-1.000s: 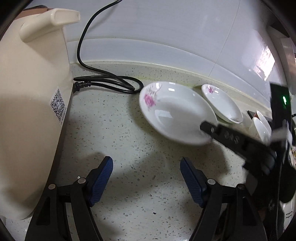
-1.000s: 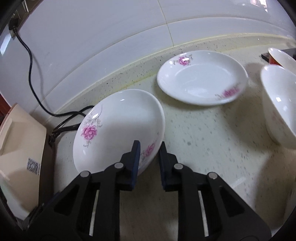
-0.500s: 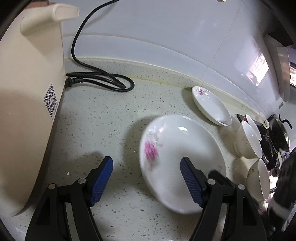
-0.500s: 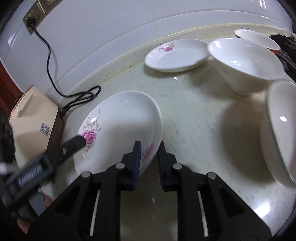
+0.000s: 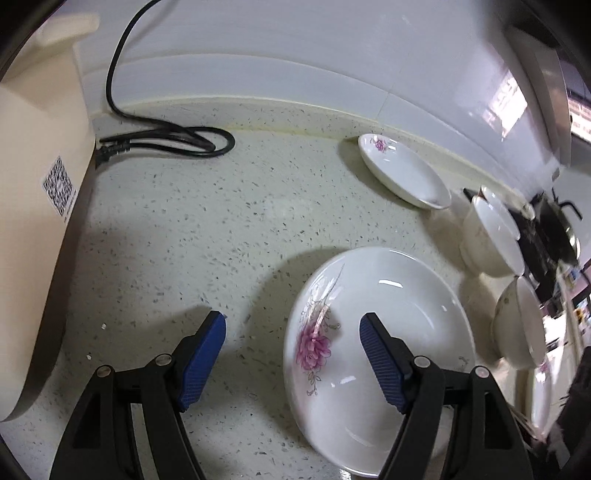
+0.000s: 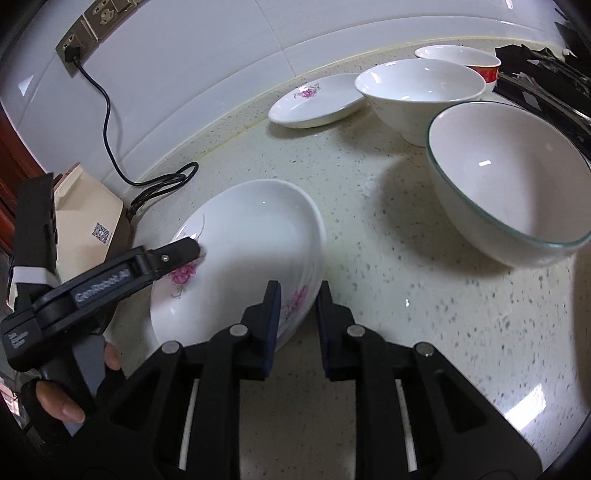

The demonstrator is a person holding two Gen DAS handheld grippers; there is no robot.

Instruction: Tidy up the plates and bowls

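Right wrist view: the right tool [image 6: 295,306] is seen pinched onto the near rim of the flowered plate [image 6: 251,251], which is tilted up off the bench [image 6: 406,295].
Left wrist view: the left tool [image 5: 291,354] is seen spread wide, nothing between its blue pads [image 5: 201,356]; the flowered plate [image 5: 391,317] lies partly behind the right-hand pad.
Seen only from the right: the left tool [image 6: 184,253] from outside, its tip reaching over the plate's far flower, with the gloved hand [image 6: 70,391] on its handle; the wall socket [image 6: 92,29] where the black cord [image 6: 107,122] is plugged in.
Seen only from the left: the cord [image 5: 173,136] coiled by the cream appliance [image 5: 33,221], QR sticker facing the lens.
Other crockery: a second flowered plate [image 6: 314,99] near the wall, a white bowl [image 6: 421,96] just beside it, a red-banded bowl [image 6: 461,59] behind, a green-rimmed bowl [image 6: 509,184] nearest the right tool.
Cannot be told: whether the left tool's tip touches the plate.
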